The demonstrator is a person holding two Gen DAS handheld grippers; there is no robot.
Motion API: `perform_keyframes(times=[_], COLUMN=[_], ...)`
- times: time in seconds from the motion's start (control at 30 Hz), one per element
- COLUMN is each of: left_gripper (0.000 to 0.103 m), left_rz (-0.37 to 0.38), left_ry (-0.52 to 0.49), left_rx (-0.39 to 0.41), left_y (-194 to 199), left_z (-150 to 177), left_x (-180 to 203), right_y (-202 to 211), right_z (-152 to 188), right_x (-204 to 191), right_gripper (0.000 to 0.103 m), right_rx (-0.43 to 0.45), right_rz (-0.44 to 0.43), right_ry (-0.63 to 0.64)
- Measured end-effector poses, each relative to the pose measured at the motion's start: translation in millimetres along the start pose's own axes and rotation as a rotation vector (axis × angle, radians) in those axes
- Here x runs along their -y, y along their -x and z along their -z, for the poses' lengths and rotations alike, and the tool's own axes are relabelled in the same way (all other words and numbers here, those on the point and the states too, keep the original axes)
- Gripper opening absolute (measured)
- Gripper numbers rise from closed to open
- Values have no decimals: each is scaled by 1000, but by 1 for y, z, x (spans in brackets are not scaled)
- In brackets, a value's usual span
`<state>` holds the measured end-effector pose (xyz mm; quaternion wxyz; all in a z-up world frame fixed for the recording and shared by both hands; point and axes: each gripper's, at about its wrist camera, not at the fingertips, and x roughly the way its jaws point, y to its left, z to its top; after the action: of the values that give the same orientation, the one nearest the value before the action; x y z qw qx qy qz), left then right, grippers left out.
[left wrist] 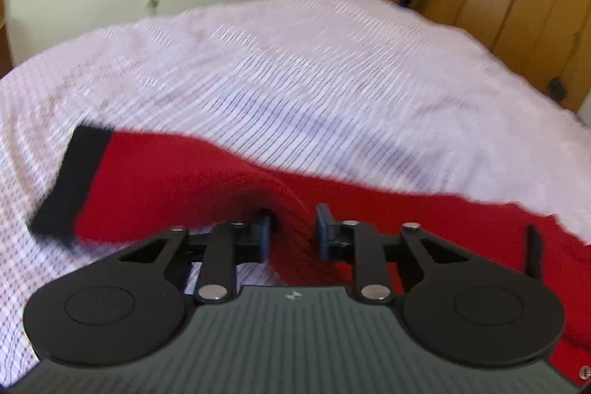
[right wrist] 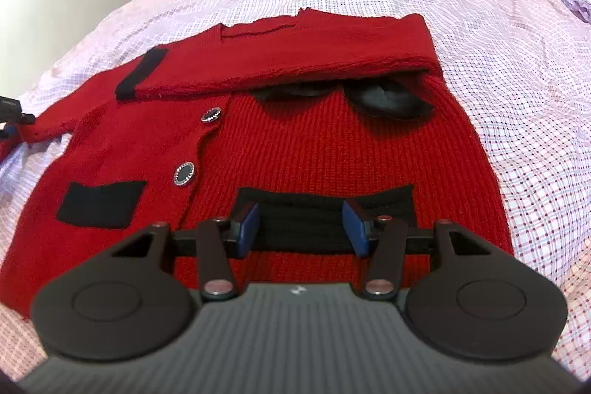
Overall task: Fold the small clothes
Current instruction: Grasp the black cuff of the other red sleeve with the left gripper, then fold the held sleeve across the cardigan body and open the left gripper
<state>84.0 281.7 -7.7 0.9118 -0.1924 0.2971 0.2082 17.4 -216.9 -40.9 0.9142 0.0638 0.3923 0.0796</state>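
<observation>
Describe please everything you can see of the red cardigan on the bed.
The red cardigan is a chunky knit with black cuffs, two black pockets, a dark collar and two dark round buttons. It lies flat, front up, on the checked bed sheet. One sleeve is folded across the chest. The left gripper pinches a raised fold of the other sleeve; the right gripper is open above the hem.

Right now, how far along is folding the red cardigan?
Done: one sleeve lies folded across the red cardigan. In hand: the left gripper pinches the other sleeve. Left: folding it in and doubling the body; the right gripper hovers open over a black pocket.
</observation>
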Motion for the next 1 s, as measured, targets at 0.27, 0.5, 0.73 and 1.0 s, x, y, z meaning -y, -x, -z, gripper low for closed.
perform_keyframes(times=[0.27, 0.5, 0.73, 1.0], left_gripper=[16, 16, 16, 16], left_rz=[148, 297, 421, 520], left_ry=[-53, -146, -219, -308], left_rx=[144, 219, 194, 118], left_y=[54, 97, 107, 96], left_z=[-21, -26, -11, 25], left_x=[33, 94, 174, 261], right_y=[12, 19, 20, 15], right_z=[-2, -3, -2, -8], right_x=[6, 7, 15, 29], right_gripper=[53, 53, 53, 53], right_rx=[37, 58, 59, 43], right_rz=[-36, -38, -42, -51], right_ry=[-47, -36, -73, -141])
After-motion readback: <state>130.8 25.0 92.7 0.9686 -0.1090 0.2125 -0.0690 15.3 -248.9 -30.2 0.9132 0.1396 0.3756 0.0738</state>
